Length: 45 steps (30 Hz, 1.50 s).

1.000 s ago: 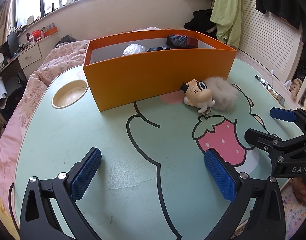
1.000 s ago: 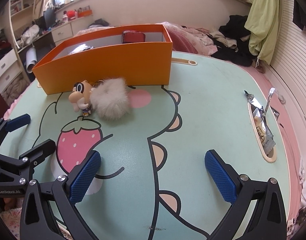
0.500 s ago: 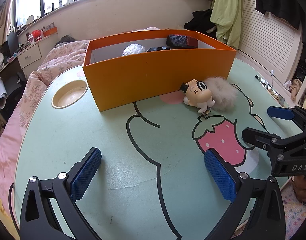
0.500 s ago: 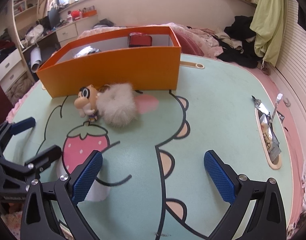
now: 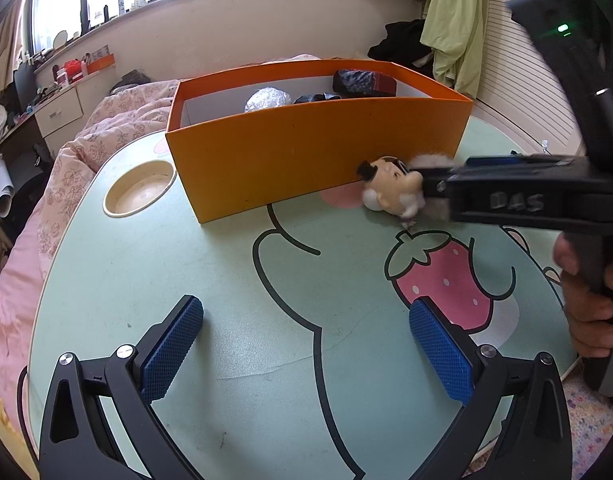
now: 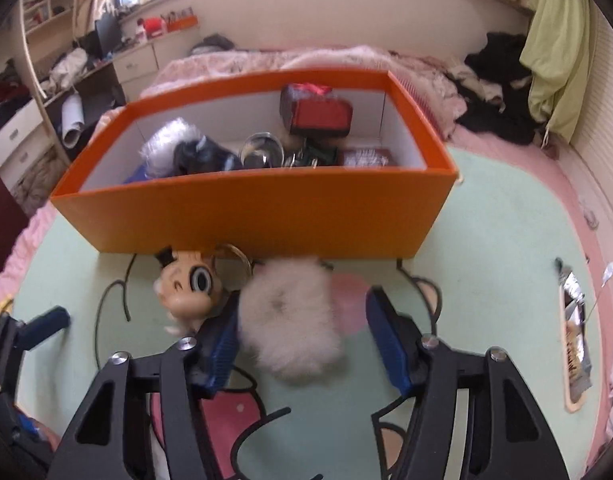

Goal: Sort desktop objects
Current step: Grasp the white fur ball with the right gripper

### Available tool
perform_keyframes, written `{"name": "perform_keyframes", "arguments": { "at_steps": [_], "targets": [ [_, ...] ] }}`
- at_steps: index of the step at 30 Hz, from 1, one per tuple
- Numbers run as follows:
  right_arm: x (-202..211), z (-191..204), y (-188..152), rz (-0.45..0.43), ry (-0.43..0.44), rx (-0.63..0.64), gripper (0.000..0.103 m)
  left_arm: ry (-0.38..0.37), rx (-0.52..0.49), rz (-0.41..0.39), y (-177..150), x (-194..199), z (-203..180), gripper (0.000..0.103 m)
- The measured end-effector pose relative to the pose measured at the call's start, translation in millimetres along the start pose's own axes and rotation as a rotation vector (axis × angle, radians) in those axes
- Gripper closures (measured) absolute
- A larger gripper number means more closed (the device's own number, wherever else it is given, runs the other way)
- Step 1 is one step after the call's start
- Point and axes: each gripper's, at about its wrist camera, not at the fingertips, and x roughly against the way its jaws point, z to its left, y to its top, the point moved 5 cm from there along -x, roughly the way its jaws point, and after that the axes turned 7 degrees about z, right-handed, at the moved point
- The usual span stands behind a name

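My right fingers are closing around the pompom, not yet pinching; it's soft, light, so squeeze its middle. Left fingers wide, empty.

Fluffy white pom-pom keychain beside orange box.

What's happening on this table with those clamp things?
A person is tidying small items into the orange box, holding a two-finger gripper in each hand. The right gripper is closing around the fluffy pompom of a keychain with a little cartoon figure, lying just in front of the box; the far pad does not yet touch it. The left gripper hangs open over the bare table, holding nothing.
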Motion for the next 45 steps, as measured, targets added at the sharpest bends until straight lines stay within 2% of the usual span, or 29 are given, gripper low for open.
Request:
{"name": "perform_keyframes", "arguments": {
  "at_steps": [1,2,7,12,15,17,23,26,30,32,39,41,43,44,45],
  "targets": [
    [3.9,5.3,-0.9,-0.019,0.008,0.029,0.07,0.0,-0.001,0.0,0.0,0.0,-0.2,0.0],
    [6.3,8.0,-2.7,-0.015,0.02,0.035,0.071,-0.001,-0.001,0.0,0.1,-0.1,-0.4,0.0],
    [39.1,4.1,-14.5,-0.074,0.033,0.033,0.071,-0.003,0.0,-0.001,0.0,-0.4,-0.7,0.0],
    [67.2,-10.2,-43.2,-0.101,0.062,0.014,0.071,-0.003,0.0,-0.001,0.0,-0.5,-0.7,0.0],
    [62.6,-17.5,-67.4,-0.085,0.017,0.044,0.071,-0.003,-0.001,0.0,-0.2,-0.5,-0.5,0.0],
    [51.7,-22.7,-73.0,-0.072,0.022,0.034,0.07,-0.002,0.0,0.0,-0.6,-0.2,-0.2,0.0],
    [51.4,-34.5,-71.7,-0.069,0.008,-0.006,0.07,0.003,-0.011,0.014,2.2,0.2,-1.3,0.0],
    [50.7,-33.8,-73.5,-0.071,0.011,-0.008,0.07,0.006,-0.012,0.007,11.5,1.4,-2.1,0.0],
    [49.9,-35.4,-73.7,-0.071,0.012,-0.008,0.07,-0.029,0.003,-0.004,32.7,4.3,-8.3,0.0],
    [49.3,-34.2,-73.8,-0.07,0.012,-0.008,0.07,-0.041,0.002,0.009,43.0,0.8,-13.4,0.0],
    [50.0,-34.6,-74.4,-0.071,0.012,-0.008,0.07,-0.008,-0.022,0.04,68.4,-27.6,-24.2,0.001],
    [49.9,-34.5,-74.4,-0.071,0.012,-0.007,0.07,-0.012,-0.007,0.047,71.6,-32.9,-21.7,0.008],
    [50.0,-34.6,-74.6,-0.071,0.013,-0.009,0.07,-0.036,0.002,0.057,72.4,-35.3,-18.7,0.034],
    [50.0,-34.3,-74.7,-0.071,0.013,-0.009,0.07,-0.041,0.001,0.062,71.7,-36.0,-17.1,0.037],
    [50.0,-34.1,-74.7,-0.071,0.011,-0.008,0.07,-0.041,-0.001,0.06,70.9,-35.1,-15.1,0.045]
  ]
}}
